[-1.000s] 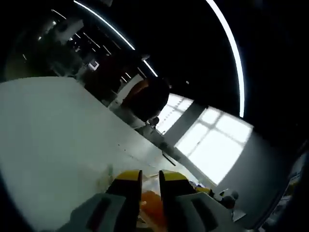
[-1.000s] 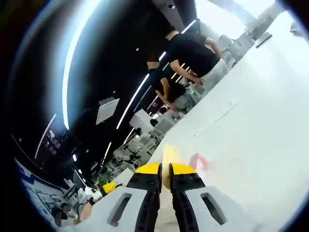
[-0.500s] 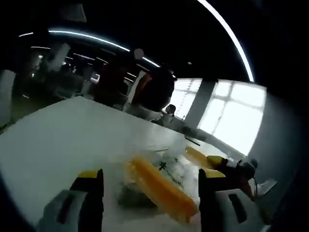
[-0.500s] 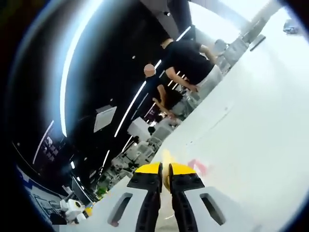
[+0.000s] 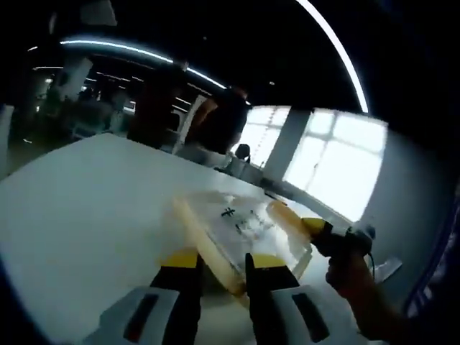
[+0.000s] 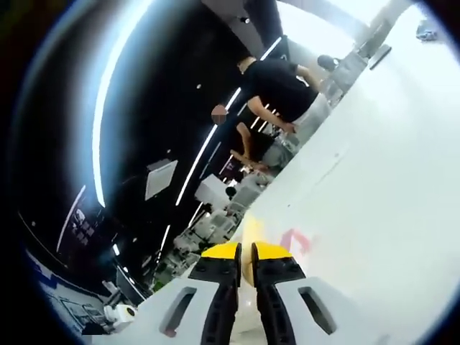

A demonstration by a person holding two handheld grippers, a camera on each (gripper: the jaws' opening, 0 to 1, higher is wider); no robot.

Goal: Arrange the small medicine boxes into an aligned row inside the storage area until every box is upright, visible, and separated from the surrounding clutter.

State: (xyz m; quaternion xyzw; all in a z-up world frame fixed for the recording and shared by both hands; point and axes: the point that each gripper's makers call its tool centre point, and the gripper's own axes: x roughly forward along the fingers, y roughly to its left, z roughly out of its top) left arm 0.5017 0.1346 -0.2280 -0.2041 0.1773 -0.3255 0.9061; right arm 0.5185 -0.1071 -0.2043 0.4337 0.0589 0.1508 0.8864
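We are in a large open-plan office or lab hall. Long white LED ceiling strips (image 5: 334,54) cross a dark ceiling, tall bright windows (image 5: 334,162) fill the right of the left gripper view, and people in dark shirts (image 6: 277,83) work at long white tables (image 6: 374,187).

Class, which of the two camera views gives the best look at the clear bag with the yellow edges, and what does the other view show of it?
The left gripper view: the clear bag lies spread on the white table, dark print on it, its near yellow edge between the left tool jaws. The right gripper view offers a blurred yellow sliver past the right tool, jaws nearly together.
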